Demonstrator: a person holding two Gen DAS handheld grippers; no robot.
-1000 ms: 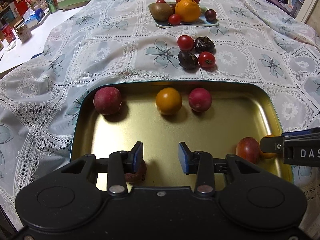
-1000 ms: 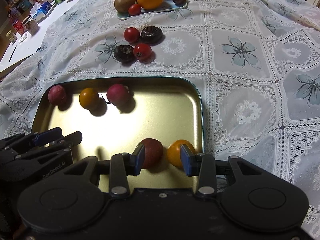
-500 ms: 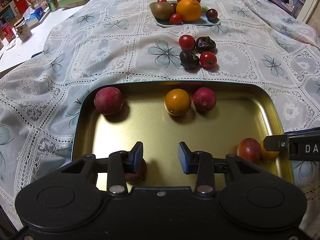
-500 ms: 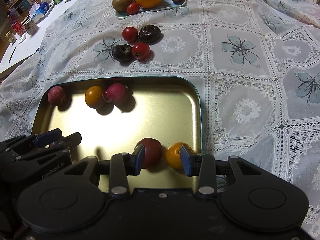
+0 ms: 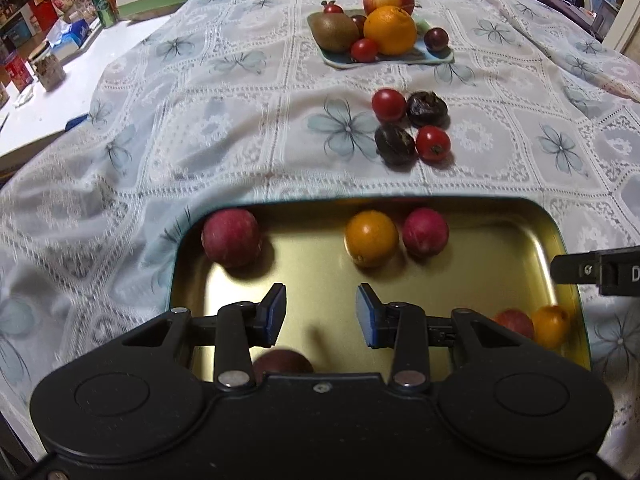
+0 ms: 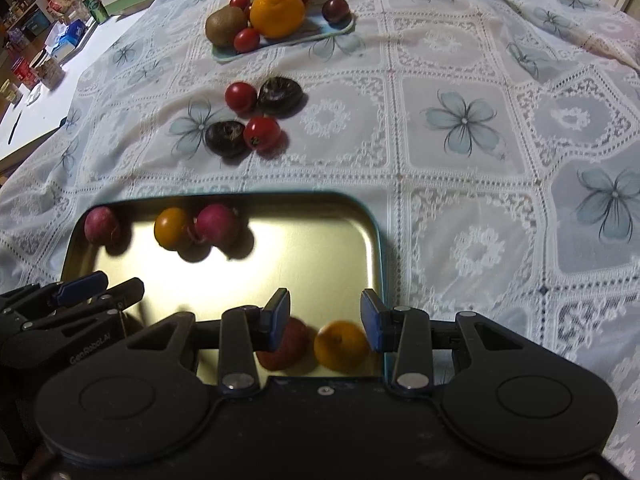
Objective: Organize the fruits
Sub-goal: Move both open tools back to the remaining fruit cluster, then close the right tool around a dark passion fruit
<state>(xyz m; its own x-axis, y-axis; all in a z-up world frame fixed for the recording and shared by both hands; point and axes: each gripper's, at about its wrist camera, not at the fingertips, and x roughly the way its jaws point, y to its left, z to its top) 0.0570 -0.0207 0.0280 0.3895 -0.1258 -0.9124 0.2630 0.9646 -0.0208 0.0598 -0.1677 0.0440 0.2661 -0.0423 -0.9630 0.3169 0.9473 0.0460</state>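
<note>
Right tool (image 6: pixel 325 314), jaws apart, above orange fruit (image 6: pixel 340 345) in gold tray (image 6: pixel 320 236).

Black tongs (image 5: pixel 321 310); blue pads (image 5: pixel 276 308); silver screws.

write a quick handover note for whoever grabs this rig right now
Left gripper: open, empty, over the near left of the gold tray.
Right gripper: open, empty, over the tray's near right corner.
In the tray: six fruits, three by the far wall, three near.
On the cloth beyond it: two tomatoes and two dark fruits.
The plate at the back holds more fruit.
Left: likely the four loose ones.
</note>
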